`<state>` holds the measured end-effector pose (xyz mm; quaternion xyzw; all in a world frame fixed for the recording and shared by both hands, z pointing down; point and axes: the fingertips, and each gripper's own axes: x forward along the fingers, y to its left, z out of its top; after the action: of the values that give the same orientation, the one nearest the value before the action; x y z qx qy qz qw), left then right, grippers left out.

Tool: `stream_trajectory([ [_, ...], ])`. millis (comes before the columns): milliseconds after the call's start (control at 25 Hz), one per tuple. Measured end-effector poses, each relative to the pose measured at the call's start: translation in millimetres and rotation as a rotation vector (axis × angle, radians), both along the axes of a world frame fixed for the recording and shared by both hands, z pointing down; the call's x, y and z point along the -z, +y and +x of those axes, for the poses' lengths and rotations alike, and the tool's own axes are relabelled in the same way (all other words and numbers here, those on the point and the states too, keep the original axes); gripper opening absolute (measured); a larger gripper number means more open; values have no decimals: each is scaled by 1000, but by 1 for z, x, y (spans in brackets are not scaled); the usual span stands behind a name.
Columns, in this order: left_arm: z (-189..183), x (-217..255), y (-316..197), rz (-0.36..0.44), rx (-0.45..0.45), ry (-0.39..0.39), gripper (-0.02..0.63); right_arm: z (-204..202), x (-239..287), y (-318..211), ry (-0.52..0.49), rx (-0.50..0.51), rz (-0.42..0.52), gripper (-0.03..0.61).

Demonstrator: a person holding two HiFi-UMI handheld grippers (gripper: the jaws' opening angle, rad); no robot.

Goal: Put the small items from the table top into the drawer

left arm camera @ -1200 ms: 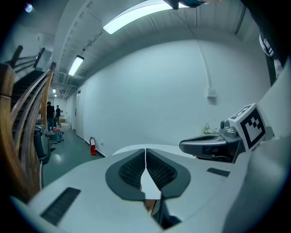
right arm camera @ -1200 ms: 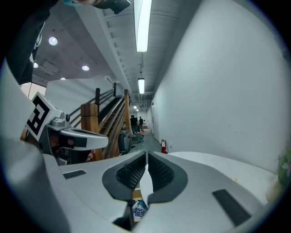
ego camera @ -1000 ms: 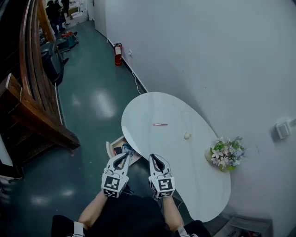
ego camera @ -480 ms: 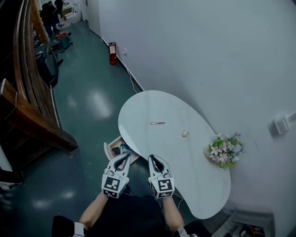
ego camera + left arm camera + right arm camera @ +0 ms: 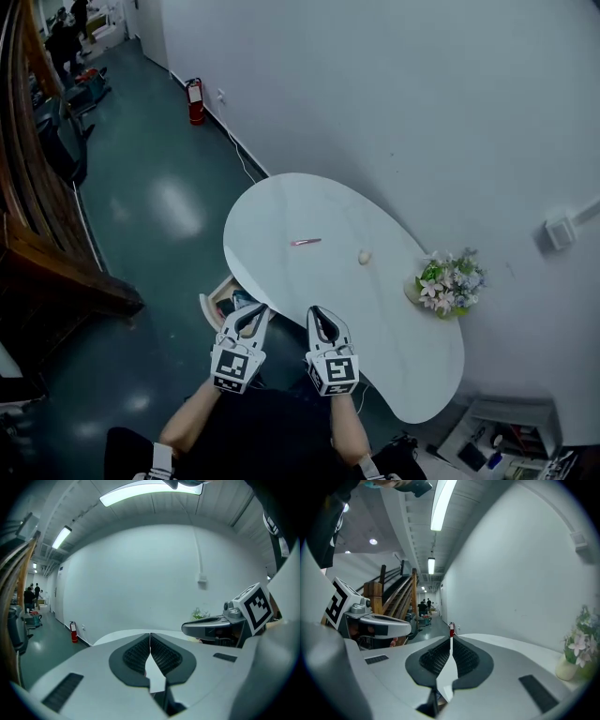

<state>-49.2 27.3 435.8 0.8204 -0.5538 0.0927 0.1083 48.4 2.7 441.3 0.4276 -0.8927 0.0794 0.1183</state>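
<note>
A plain white wall point(image 5: 394, 112) runs along the right, with a small box point(image 5: 560, 232) mounted on it and a red fire extinguisher point(image 5: 195, 101) at its foot. The glossy dark green floor point(image 5: 141, 150) reflects the light. A wooden staircase point(image 5: 56, 267) rises at the left. Strip lights point(image 5: 140, 491) line the ceiling. The white, rounded worktop point(image 5: 291, 202) stands against the wall.

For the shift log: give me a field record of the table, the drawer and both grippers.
table: white, rounded, beside the wall
on it: thin pink item; small beige item; flower pot
drawer: open, below the table's near-left edge, things inside
left gripper: shut, empty
right gripper: shut, empty
</note>
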Motion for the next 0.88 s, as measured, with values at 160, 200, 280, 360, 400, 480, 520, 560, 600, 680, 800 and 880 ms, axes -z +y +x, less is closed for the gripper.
stream_trajectory([
  [160,2,-8,-17,-15,-18,-4,20,4,-10,-15,18,-6,-29,40],
  [200,2,-12,-23,-20,-12,-2,20,5,-12,-21,24,0,-36,40],
  [280,0,-19,-35,-34,14,1,20,6,-20,-38,35,16,-41,40],
  [360,-3,-25,-47,-49,52,3,20,5,-27,-57,38,48,-50,40],
  [400,-5,-27,-53,-59,75,2,20,3,-30,-67,36,71,-58,40],
  [480,-9,-31,-64,-78,128,5,20,-3,-36,-84,36,132,-74,40],
  [520,-11,-32,-69,-84,155,15,20,-6,-38,-91,39,164,-80,40],
  [560,-13,-34,-74,-90,181,26,20,-9,-41,-98,42,194,-84,40],
  [600,-14,-37,-78,-97,204,30,20,-12,-44,-105,44,219,-88,40],
  [680,-18,-46,-86,-111,247,27,20,-18,-51,-116,42,260,-100,40],
  [800,-21,-58,-95,-127,306,33,20,-23,-64,-130,58,320,-115,40],
  [880,-19,-65,-99,-139,337,38,20,-22,-74,-140,75,350,-126,40],
])
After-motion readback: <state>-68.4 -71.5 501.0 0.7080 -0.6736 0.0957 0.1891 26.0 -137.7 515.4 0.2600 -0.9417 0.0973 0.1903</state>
